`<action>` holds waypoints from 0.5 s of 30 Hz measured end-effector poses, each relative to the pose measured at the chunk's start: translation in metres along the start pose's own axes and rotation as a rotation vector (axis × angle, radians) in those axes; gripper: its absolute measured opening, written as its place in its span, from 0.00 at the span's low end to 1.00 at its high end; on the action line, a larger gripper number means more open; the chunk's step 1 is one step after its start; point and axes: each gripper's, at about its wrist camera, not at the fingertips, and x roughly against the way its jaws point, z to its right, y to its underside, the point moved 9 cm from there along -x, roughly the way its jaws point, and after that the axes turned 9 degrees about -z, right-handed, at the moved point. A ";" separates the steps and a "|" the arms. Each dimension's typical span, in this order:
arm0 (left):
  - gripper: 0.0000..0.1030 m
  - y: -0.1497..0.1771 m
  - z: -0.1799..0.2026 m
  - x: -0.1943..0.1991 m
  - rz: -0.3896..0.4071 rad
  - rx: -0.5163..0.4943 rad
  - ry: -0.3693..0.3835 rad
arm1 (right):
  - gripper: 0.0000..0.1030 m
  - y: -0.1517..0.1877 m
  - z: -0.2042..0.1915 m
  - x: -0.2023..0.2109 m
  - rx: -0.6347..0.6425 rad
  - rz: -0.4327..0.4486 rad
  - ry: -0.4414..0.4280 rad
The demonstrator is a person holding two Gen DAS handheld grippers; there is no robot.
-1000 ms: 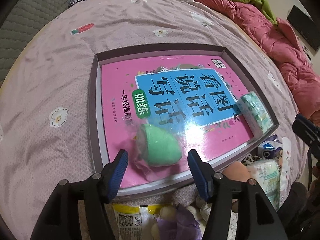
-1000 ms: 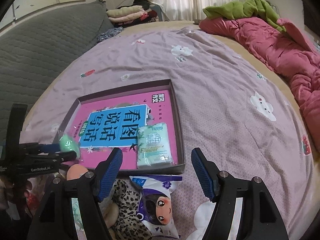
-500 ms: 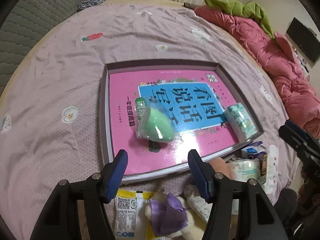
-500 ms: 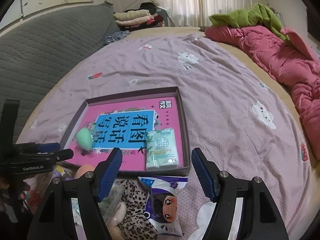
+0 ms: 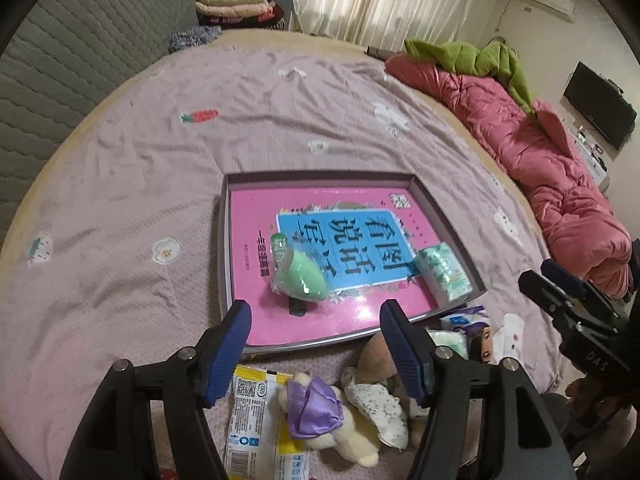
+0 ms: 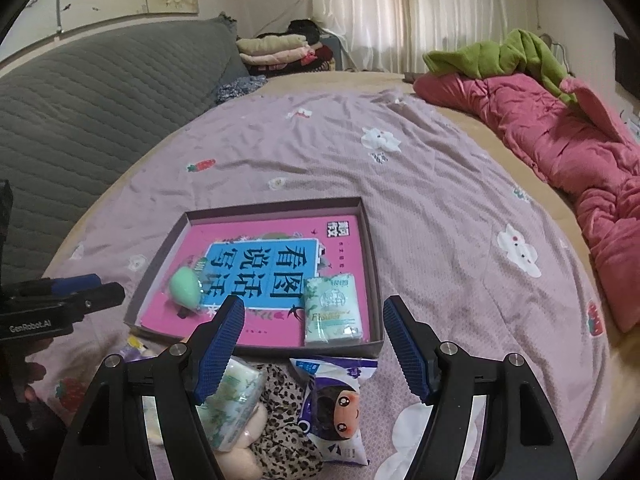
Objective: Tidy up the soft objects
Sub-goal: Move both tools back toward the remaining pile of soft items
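Note:
A shallow grey tray [image 5: 316, 176] with a pink book in it lies on the lilac bedspread. A green sponge [image 5: 306, 276] in clear wrap rests on the book near the tray's front left. A green-and-white tissue pack [image 5: 442, 274] lies in the front right corner. My left gripper [image 5: 316, 312] hovers above the tray's near edge; its jaws are opening and nothing is between them. In the right wrist view my right gripper [image 6: 314, 306] stands open and empty above the tray [image 6: 370, 240], nearest the tissue pack [image 6: 332, 308], with the sponge [image 6: 184, 290] to its left.
Loose soft things lie in front of the tray: a yellow packet [image 5: 252, 416], a plush toy with a purple bow [image 5: 316, 404], a leopard-print piece [image 6: 280, 400], a cartoon-face pack [image 6: 336, 400], another tissue pack [image 6: 232, 400]. A pink quilt [image 5: 552, 160] lies along the right.
My left gripper has lifted and drawn back from the green sponge, which stays lying in the tray. The right gripper has also risen a little, so more of the bed shows.

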 end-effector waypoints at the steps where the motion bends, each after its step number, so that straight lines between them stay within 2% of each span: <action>1: 0.65 0.000 0.001 0.004 0.007 0.000 0.002 | 0.71 -0.001 -0.001 0.002 0.002 0.005 -0.001; 15: 0.65 0.004 0.006 0.047 0.076 -0.004 0.010 | 0.71 -0.006 -0.006 0.040 0.008 0.065 -0.008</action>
